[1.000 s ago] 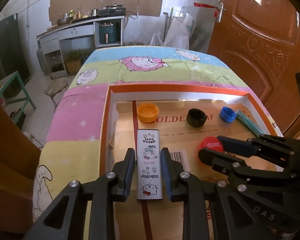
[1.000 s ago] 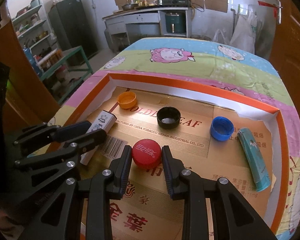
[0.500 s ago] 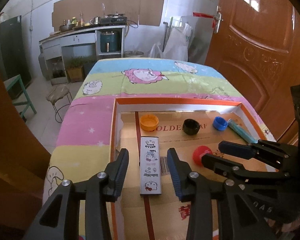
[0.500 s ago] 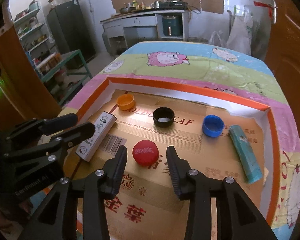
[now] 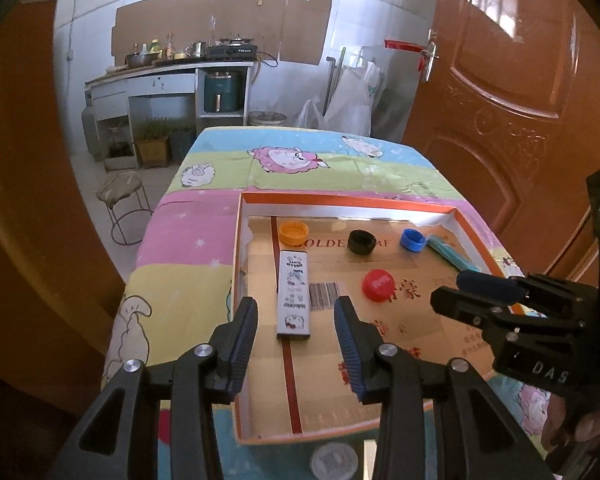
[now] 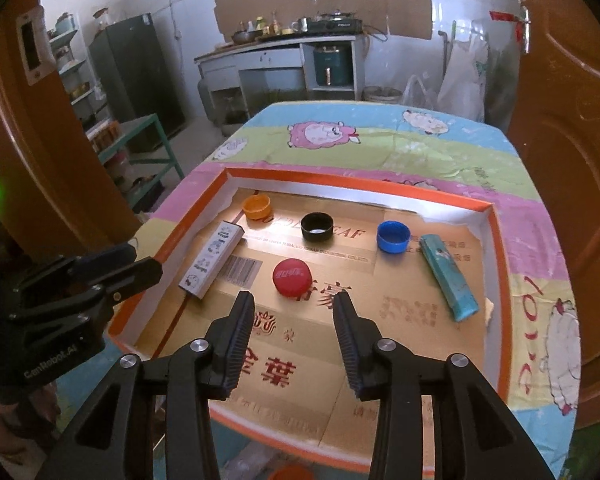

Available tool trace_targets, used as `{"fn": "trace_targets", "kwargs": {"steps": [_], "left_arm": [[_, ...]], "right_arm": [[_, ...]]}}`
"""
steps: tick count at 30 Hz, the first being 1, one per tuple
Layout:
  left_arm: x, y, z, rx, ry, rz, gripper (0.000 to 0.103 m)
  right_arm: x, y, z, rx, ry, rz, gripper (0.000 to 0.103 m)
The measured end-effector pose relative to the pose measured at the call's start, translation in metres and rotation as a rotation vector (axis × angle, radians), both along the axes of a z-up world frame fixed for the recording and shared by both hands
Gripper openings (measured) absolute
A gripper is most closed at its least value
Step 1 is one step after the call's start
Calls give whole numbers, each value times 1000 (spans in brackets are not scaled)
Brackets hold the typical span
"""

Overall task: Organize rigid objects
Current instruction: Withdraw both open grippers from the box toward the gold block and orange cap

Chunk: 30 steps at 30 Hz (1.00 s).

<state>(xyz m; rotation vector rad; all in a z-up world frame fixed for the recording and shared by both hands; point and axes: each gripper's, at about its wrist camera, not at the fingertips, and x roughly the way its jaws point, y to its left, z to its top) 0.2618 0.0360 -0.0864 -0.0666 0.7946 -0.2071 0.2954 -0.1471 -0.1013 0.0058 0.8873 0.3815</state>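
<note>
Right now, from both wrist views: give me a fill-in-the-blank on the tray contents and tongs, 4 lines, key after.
1. The bottle cap nearest the right tongs is ____ in colour.
2. In the far row, the cap between the orange cap and the blue cap is ____.
3. The white printed box lies nearest the tray's ____ wall.
4. The left tongs stand ____, gripping nothing.

Missing words: red; black; left; open

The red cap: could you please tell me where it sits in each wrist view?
Left wrist: the red cap lies right of centre, on the box floor, right of the barcode.
Right wrist: it lies at centre, just beyond the open gripper.
Shared landmark: the black cap behind it.
</note>
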Motion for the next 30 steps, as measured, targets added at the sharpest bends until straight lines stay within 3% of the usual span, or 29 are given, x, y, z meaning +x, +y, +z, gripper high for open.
{"fn": "trace_targets", "kwargs": {"steps": [30], "left_arm": [[-109,-5,17,-12,-62,-75,40]], "right_arm": [[-118,-27,36,1,-75,-70,42]]}}
